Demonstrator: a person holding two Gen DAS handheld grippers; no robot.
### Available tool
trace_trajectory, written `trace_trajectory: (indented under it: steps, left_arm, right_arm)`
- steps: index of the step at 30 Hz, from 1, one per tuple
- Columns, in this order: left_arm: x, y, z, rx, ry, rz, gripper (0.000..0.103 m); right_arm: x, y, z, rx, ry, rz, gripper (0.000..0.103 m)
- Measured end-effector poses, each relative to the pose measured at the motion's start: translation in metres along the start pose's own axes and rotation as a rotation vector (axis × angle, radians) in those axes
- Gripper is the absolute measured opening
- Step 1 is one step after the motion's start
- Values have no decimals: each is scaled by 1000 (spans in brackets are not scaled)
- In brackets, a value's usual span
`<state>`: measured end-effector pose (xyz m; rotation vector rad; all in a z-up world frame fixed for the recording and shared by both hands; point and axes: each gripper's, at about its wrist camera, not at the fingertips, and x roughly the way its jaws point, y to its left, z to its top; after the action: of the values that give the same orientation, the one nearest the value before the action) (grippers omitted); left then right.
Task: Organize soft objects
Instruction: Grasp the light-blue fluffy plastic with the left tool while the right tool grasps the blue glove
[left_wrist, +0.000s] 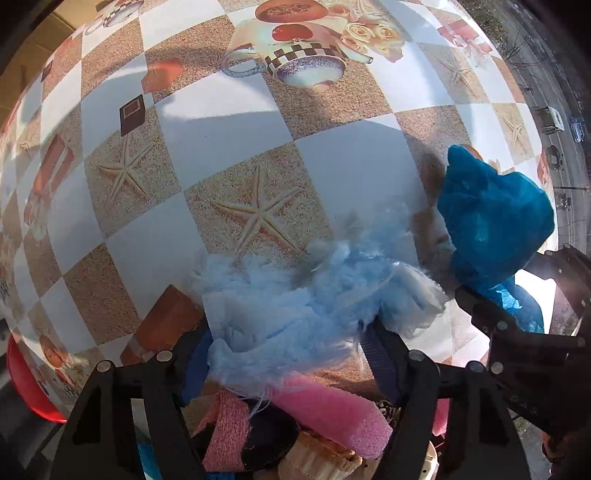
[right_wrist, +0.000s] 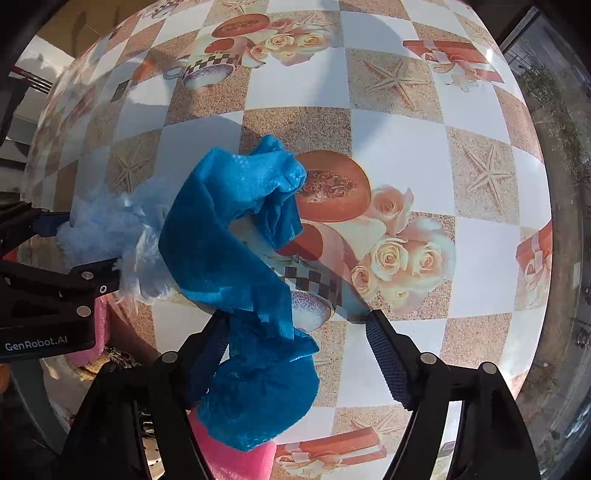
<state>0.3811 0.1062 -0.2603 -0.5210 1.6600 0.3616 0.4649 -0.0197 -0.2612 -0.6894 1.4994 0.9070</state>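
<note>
Laying both soft pieces out on the table goes best if each tool stays low and lets go cleanly. The left tool stands partly open around the pale blue fluffy cloth, which lies bunched between its fingers at 6 o'clock; whether the pads press it I cannot tell. The right tool, jaws well apart, has the teal cloth draped over its left finger, spreading toward 11 o'clock. Keep the two apart so they don't tangle.
</note>
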Motion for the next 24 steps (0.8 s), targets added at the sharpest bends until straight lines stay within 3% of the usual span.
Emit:
trace_trajectory:
  steps: [3, 4, 7, 14, 18, 22, 24]
  left_arm:
    - [-8, -5, -1, 13, -35, -4, 43]
    - [-13, -7, -1, 12, -55, 16, 41]
    - [-31, -6, -5, -11, -134, 58, 37]
    - [-82, 12, -35, -102, -278, 102, 37]
    - [-100, 2, -67, -129, -345, 116, 37]
    - [-117, 7, -99, -157, -377, 106, 37]
    - [-124, 9, -117, -176, -384, 97, 37]
  right_arm:
    - [-3, 2, -1, -13, -12, -25, 43]
    - [-5, 0, -1, -8, -17, -14, 36]
    - [-17, -7, -5, 36, -47, 43, 27]
    - [-57, -31, -25, 101, -128, 135, 27]
    - [-72, -37, -39, 104, -151, 149, 27]
    - [-78, -37, -53, 111, -141, 153, 27]
    - [-62, -25, -42, 109, -107, 154, 29]
